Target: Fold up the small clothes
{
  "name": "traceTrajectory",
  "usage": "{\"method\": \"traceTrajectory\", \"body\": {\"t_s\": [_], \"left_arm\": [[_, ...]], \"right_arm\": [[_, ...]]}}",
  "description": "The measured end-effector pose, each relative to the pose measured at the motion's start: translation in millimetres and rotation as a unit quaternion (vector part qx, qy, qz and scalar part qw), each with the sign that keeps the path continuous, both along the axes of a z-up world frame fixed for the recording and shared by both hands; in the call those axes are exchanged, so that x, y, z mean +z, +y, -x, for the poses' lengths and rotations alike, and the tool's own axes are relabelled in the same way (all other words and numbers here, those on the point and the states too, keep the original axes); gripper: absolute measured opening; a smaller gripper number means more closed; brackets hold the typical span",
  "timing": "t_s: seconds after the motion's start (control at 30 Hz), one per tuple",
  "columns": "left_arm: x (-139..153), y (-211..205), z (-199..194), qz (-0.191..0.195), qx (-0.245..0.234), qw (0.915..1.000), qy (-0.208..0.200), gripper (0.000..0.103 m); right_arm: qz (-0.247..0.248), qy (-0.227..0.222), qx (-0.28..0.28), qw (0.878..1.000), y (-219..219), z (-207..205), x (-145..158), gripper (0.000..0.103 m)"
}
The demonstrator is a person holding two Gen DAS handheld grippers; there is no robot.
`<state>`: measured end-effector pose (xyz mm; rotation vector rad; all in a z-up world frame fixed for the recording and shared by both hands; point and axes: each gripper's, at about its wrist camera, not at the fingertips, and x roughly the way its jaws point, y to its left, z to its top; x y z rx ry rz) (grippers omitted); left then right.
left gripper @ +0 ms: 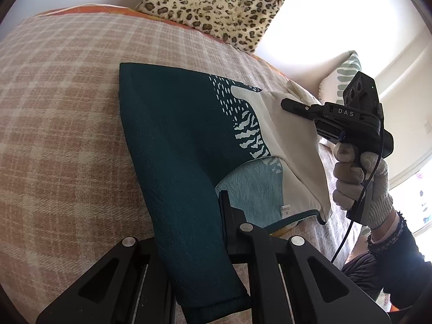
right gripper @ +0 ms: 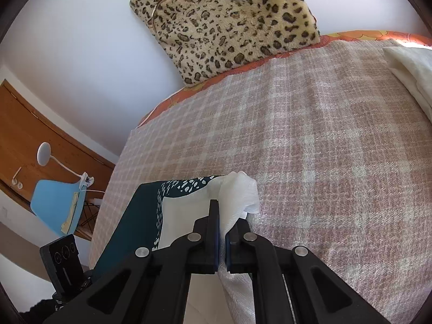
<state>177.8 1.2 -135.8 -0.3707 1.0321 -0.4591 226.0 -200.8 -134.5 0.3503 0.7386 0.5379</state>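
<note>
A small cloth, dark teal with cream and pale blue patches (left gripper: 175,140), is held stretched above a plaid blanket (left gripper: 59,113). My left gripper (left gripper: 210,216) is shut on its near teal edge; only one finger shows, the other is hidden behind the cloth. My right gripper (left gripper: 286,104) is shut on the cream corner at the far right. In the right wrist view the right gripper (right gripper: 222,232) pinches bunched cream fabric (right gripper: 237,191), with the teal part (right gripper: 135,216) to its left.
A leopard-print cushion (right gripper: 224,24) leans on the wall at the back of the bed. White folded fabric (right gripper: 413,73) lies at the right. A green-patterned pillow (left gripper: 343,78) sits by a bright window. A wooden desk with a blue chair (right gripper: 54,205) stands at left.
</note>
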Motion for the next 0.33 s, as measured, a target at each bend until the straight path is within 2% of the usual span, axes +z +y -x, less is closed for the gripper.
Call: {"method": "traceTrajectory", "body": {"t_s": [0.33], "left_arm": [[23.5,-14.2,6.2,-0.011,-0.007,0.9987,-0.049,0.006]], "right_arm": [[0.006,-0.038,-0.017,0.999,-4.2,16.7,27.7,0.000]]}}
